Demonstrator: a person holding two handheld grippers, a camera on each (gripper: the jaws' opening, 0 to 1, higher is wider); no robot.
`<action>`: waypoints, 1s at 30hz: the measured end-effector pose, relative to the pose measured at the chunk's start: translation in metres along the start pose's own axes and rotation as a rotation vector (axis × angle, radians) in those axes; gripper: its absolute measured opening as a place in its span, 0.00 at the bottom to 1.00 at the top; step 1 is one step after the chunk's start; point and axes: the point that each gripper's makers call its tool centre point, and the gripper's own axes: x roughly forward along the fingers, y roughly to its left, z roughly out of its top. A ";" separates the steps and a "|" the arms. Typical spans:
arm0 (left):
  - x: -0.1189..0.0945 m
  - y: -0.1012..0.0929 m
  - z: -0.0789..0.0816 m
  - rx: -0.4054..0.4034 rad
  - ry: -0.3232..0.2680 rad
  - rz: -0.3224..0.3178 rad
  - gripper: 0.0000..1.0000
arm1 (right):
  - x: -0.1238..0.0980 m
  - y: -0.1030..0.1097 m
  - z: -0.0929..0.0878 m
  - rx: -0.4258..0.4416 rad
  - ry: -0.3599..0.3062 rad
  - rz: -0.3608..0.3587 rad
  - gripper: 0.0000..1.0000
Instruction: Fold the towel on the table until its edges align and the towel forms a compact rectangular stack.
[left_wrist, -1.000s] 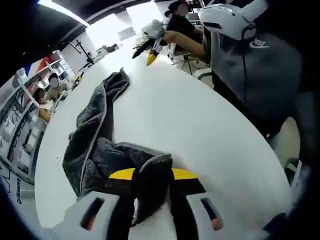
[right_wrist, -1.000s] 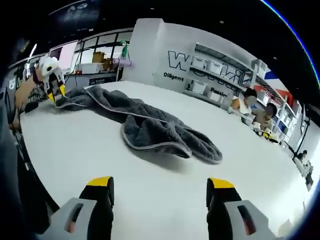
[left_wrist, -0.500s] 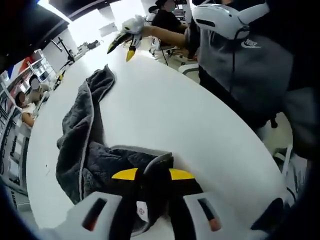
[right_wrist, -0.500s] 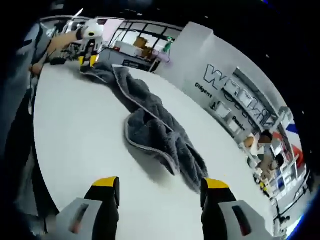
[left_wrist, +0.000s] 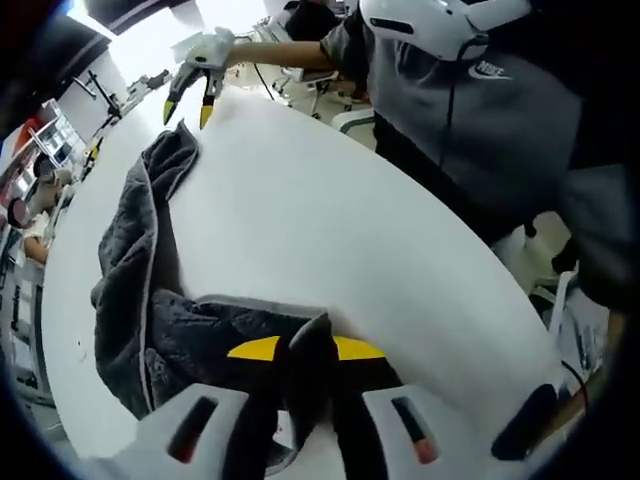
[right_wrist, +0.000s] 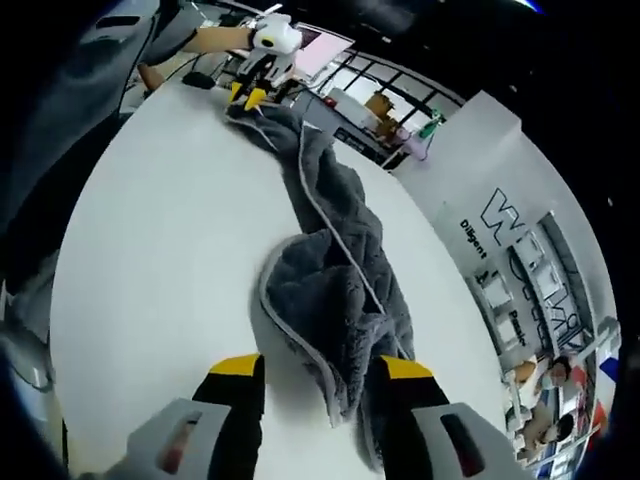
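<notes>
Currently, your left claw (left_wrist: 305, 352) is clamped on one end of the grey towel (left_wrist: 140, 270), strung out across the white table (left_wrist: 330, 230); your right claw (right_wrist: 315, 372) stands open, straddling its other end.

Big white counter (left_wrist: 330, 210) in a bright workshop; white wall (right_wrist: 520, 215) with dark lettering, shelving (right_wrist: 545, 300) under it, glass partitions (right_wrist: 360, 85) further back.

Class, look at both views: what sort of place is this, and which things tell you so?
Probably an open workshop or lab: a big white table, wall shelving beside large lettering, and people seated at the far side.
</notes>
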 end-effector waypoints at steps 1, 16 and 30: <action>0.000 -0.001 0.000 0.000 0.007 -0.003 0.19 | 0.002 -0.001 -0.001 -0.010 0.004 0.011 0.43; 0.001 -0.005 -0.005 -0.004 0.045 -0.012 0.12 | -0.001 0.006 0.002 -0.063 -0.032 0.053 0.24; 0.000 -0.004 -0.006 0.000 0.062 0.005 0.06 | -0.003 0.003 -0.011 -0.064 -0.009 0.044 0.06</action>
